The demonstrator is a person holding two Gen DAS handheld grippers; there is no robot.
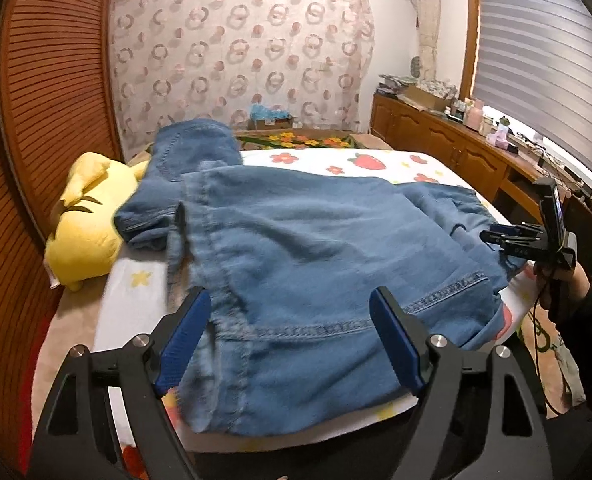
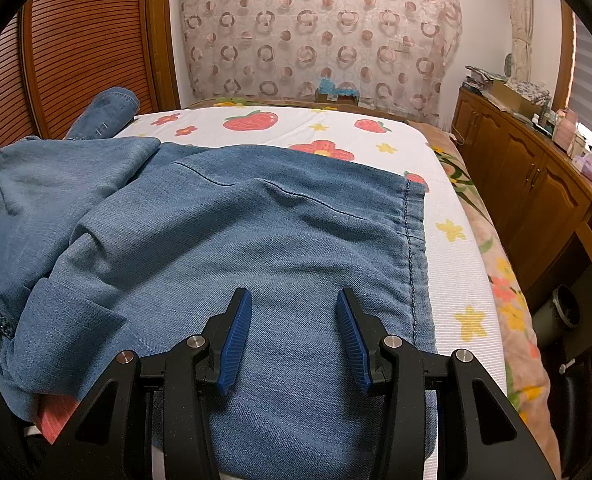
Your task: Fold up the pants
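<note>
Blue denim pants (image 1: 315, 240) lie crumpled across a white strawberry-print sheet (image 1: 375, 160), one leg doubled back toward the far left. My left gripper (image 1: 292, 300) hovers open and wide over the near part of the pants, with the pads clear of the cloth. At the right edge of the pants, a hand holds my right gripper (image 1: 485, 236). In the right wrist view the right gripper (image 2: 292, 294) stands partly open above flat denim (image 2: 216, 220); a stitched hem runs down its right side, and nothing is pinched between the fingers.
A yellow plush toy (image 1: 84, 220) lies at the bed's left edge beside a louvred wooden door (image 1: 48, 80). A wooden cabinet (image 2: 527, 184) with clutter on top runs along the right. The bare sheet (image 2: 447, 240) shows to the right of the hem.
</note>
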